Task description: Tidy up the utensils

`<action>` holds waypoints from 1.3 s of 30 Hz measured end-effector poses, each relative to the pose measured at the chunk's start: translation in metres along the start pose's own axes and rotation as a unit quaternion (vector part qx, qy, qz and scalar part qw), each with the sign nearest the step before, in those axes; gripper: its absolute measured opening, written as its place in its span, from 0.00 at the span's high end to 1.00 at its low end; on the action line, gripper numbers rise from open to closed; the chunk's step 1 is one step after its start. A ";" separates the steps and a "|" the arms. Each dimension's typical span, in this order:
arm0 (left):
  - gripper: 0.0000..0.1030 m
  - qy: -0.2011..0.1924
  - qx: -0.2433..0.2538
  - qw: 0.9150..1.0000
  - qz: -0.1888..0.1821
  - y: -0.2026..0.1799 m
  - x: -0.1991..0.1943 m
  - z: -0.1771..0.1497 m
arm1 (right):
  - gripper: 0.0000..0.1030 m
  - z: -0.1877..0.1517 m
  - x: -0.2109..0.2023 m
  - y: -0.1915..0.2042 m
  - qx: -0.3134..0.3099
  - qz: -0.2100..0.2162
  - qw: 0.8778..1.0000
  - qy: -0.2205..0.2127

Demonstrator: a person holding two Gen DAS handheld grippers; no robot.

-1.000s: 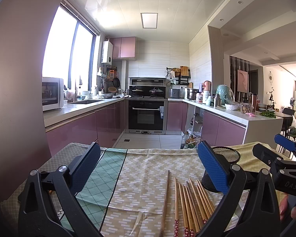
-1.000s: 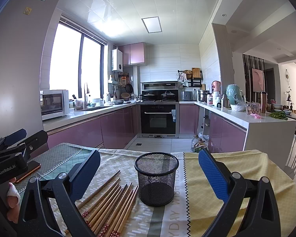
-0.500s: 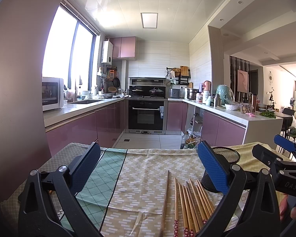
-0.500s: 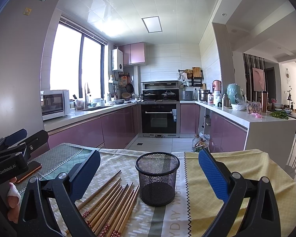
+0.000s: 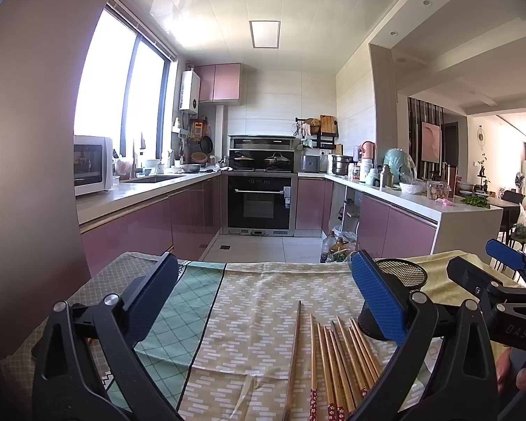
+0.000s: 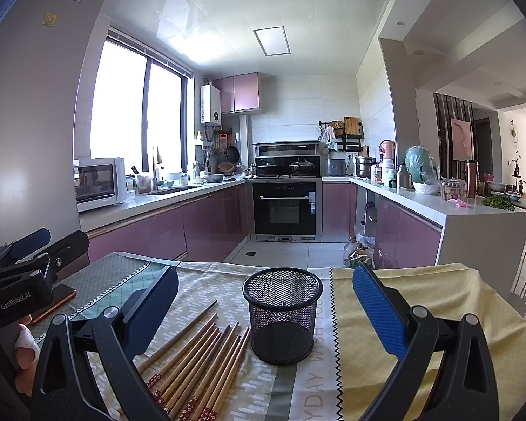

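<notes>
Several wooden chopsticks (image 6: 200,361) with red patterned ends lie in a row on the tablecloth, left of an upright black mesh cup (image 6: 282,319). In the left wrist view the chopsticks (image 5: 336,358) lie at lower centre and the mesh cup (image 5: 401,275) is partly hidden behind my right finger. My left gripper (image 5: 263,298) is open and empty above the cloth. My right gripper (image 6: 266,308) is open and empty, with the cup between its fingers in view. Each gripper shows at the edge of the other's view.
The table wears a patchwork cloth (image 6: 420,294) of green, beige and yellow. A phone (image 6: 54,303) lies at its left edge. Beyond the far edge is the kitchen floor, with pink cabinets, an oven (image 6: 284,207) and a counter on the right.
</notes>
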State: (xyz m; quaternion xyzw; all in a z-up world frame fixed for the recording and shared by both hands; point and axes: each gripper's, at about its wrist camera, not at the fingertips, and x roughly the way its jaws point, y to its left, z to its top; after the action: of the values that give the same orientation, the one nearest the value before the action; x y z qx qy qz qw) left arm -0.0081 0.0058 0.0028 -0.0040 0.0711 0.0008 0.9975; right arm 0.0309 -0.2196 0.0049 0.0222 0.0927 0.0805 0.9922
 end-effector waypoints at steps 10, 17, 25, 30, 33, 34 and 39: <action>0.06 0.010 0.003 1.000 0.000 -0.005 0.002 -0.001 | 0.06 -0.004 0.007 -0.004 0.004 0.022 0.999 0.029; 0.06 0.036 0.006 0.999 -0.002 -0.004 0.010 -0.002 | 0.06 -0.020 0.031 -0.006 0.012 0.059 0.991 0.120; 0.06 0.129 0.037 0.991 -0.021 -0.002 0.042 -0.017 | 0.18 -0.053 0.065 -0.009 0.022 0.088 0.963 0.253; 0.07 0.206 0.055 0.976 -0.046 0.005 0.070 -0.037 | 0.31 -0.066 0.077 -0.007 0.016 0.094 0.949 0.299; 0.12 0.239 0.058 0.967 -0.060 0.010 0.087 -0.049 | 0.39 -0.071 0.083 -0.006 0.015 0.098 0.943 0.318; 0.16 0.249 0.062 0.965 -0.063 0.009 0.091 -0.052 | 0.44 -0.072 0.085 -0.006 0.016 0.099 0.941 0.324; 0.20 0.281 0.082 0.952 -0.088 -0.001 0.111 -0.065 | 0.57 -0.074 0.091 -0.004 0.010 0.099 0.935 0.342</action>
State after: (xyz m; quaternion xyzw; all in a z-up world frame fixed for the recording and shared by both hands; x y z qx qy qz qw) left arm 0.0929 0.0040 -0.0778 0.0710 0.3477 -0.0943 0.9301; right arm 0.1059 -0.2064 -0.0847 0.0121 0.4242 0.1802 0.8874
